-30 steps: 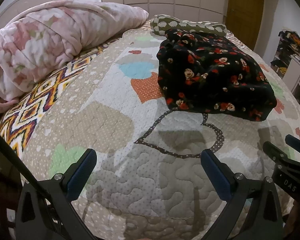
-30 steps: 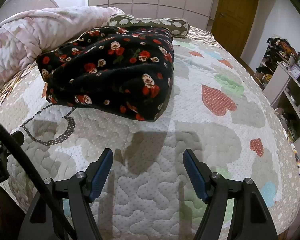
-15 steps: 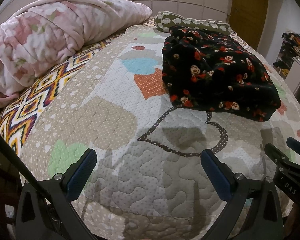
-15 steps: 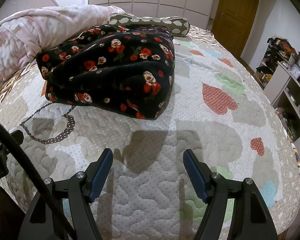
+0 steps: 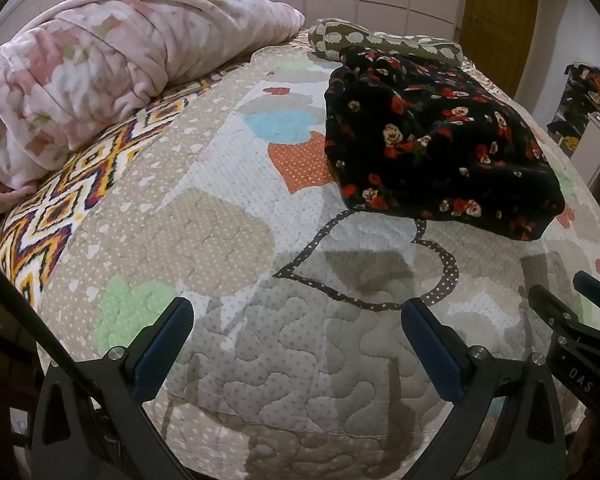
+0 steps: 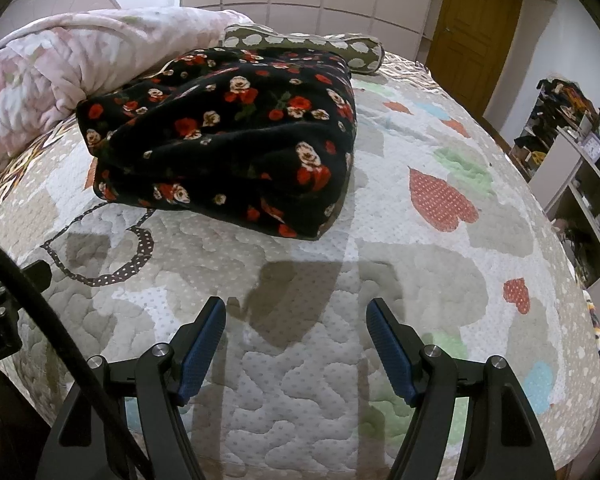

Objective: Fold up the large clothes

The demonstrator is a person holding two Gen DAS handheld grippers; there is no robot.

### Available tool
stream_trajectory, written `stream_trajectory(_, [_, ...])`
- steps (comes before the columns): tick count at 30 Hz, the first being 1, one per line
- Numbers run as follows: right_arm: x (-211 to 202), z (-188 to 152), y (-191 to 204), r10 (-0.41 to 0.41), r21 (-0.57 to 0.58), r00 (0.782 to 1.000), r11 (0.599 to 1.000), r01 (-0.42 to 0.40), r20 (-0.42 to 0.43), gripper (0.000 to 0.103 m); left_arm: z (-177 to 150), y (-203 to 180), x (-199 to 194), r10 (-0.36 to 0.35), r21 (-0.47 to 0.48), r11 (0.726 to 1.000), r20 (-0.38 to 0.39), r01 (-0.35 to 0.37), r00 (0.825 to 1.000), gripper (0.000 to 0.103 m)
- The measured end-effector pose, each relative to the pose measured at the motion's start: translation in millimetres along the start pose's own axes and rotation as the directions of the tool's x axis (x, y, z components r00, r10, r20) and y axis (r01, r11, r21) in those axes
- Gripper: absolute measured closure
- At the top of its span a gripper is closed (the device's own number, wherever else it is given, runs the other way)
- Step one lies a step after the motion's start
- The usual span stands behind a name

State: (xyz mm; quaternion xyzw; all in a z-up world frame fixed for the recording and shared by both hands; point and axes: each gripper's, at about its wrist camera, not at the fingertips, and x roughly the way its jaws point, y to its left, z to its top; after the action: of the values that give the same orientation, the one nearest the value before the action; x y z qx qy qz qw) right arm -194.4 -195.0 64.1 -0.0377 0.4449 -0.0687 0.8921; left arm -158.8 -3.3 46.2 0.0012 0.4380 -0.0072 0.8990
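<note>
A black garment with red and cream roses (image 5: pixel 440 140) (image 6: pixel 236 140) lies folded into a thick bundle on the quilted bed cover (image 5: pixel 228 232) (image 6: pixel 380 240). My left gripper (image 5: pixel 296 320) hangs open over the quilt near the bed's front edge, well short of the bundle, which lies ahead to its right. My right gripper (image 6: pixel 296 316) is also open over bare quilt, the bundle ahead and to its left. Neither holds anything. The right gripper's fingers (image 5: pixel 556 312) show at the right edge of the left wrist view.
A rolled pink floral blanket (image 5: pixel 100 68) (image 6: pixel 52 64) lies along the left side of the bed. An olive patterned pillow (image 5: pixel 380 40) (image 6: pixel 308 44) sits behind the garment. Shelves with clutter (image 6: pixel 572 152) stand to the right, a wooden door (image 6: pixel 472 28) beyond.
The left wrist view has shifted slightly, so the garment sits a little lower and nearer in it. The right view and the garment itself look unchanged. Both grippers stay open.
</note>
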Motion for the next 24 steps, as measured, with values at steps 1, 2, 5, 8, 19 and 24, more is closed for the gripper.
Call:
stream_trajectory(1, [0,0,1,0.000,-0.004,1.000,1.000,0.000,0.001,0.026,0,0,0,-0.001,0.000,1.000,-0.002,0.001,1.000,0.000])
stream_trajectory(2, [0,0,2,0.001,-0.008,1.000,1.000,-0.001,0.002,0.026,0,0,1,-0.002,0.000,1.000,-0.003,0.002,1.000,0.000])
stream_trajectory(5, [0,2,2,0.001,-0.013,1.000,1.000,-0.001,0.003,0.026,0,-1,1,-0.001,0.000,1.000,-0.005,0.001,1.000,0.000])
stream_trajectory(8, [-1,4,2,0.001,-0.016,1.000,1.000,-0.001,0.006,0.026,-1,0,1,-0.001,0.001,1.000,-0.004,0.001,1.000,0.000])
stream_trajectory(19, [-3,9,5,0.006,-0.031,1.000,1.000,-0.006,0.014,0.026,-1,-2,2,-0.006,0.005,1.000,-0.009,0.006,1.000,0.000])
stream_trajectory(24, [-3,11,5,0.003,-0.034,1.000,0.999,-0.002,0.015,0.026,0,-2,2,-0.023,0.005,1.000,-0.011,0.023,1.000,0.000])
